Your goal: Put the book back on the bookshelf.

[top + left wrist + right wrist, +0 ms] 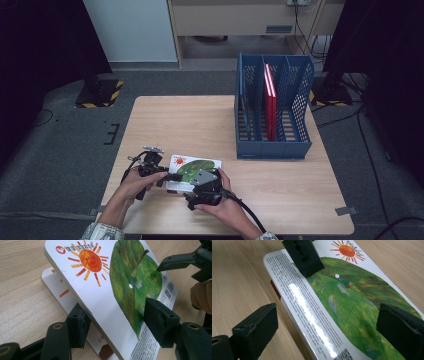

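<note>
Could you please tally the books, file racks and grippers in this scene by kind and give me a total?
Books: 2, the picture book at the grippers and the red book standing in the rack
File racks: 1, the blue file rack
Grippers: 2, the left gripper and the right gripper
Total: 5

White book [105, 302] with orange sun and green leaf, blue rack [272, 107], red book [270, 100], black tongs [117, 327]
</note>
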`<state>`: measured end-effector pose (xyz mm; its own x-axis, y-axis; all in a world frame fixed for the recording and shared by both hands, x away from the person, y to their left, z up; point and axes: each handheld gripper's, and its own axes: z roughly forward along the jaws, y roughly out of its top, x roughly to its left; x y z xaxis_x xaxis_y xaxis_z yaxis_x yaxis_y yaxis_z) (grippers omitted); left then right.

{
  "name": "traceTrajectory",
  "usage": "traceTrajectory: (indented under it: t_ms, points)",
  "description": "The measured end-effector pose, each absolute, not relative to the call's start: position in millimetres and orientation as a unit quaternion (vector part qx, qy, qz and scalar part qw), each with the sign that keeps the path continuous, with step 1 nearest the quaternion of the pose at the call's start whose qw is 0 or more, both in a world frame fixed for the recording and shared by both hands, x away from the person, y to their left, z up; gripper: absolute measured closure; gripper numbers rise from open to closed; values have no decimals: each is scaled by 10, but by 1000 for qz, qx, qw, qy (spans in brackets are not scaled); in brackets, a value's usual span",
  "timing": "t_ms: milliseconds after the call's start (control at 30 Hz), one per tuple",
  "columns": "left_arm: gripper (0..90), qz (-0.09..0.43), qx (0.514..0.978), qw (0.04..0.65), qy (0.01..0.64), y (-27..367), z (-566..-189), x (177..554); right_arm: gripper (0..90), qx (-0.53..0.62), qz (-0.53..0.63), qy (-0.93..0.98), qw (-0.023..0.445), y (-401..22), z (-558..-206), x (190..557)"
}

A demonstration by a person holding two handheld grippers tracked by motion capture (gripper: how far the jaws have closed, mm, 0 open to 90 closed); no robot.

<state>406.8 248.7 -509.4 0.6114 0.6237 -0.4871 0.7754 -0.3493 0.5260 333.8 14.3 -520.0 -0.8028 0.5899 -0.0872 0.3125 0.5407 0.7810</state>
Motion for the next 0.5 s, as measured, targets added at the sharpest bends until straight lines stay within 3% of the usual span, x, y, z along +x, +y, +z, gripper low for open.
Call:
traceTrajectory:
  t_ms: [500]
  points:
    - [375, -94, 820, 373, 424, 2479, -5085, 4062, 129, 333, 404, 842, 131, -468, -5137, 3509]
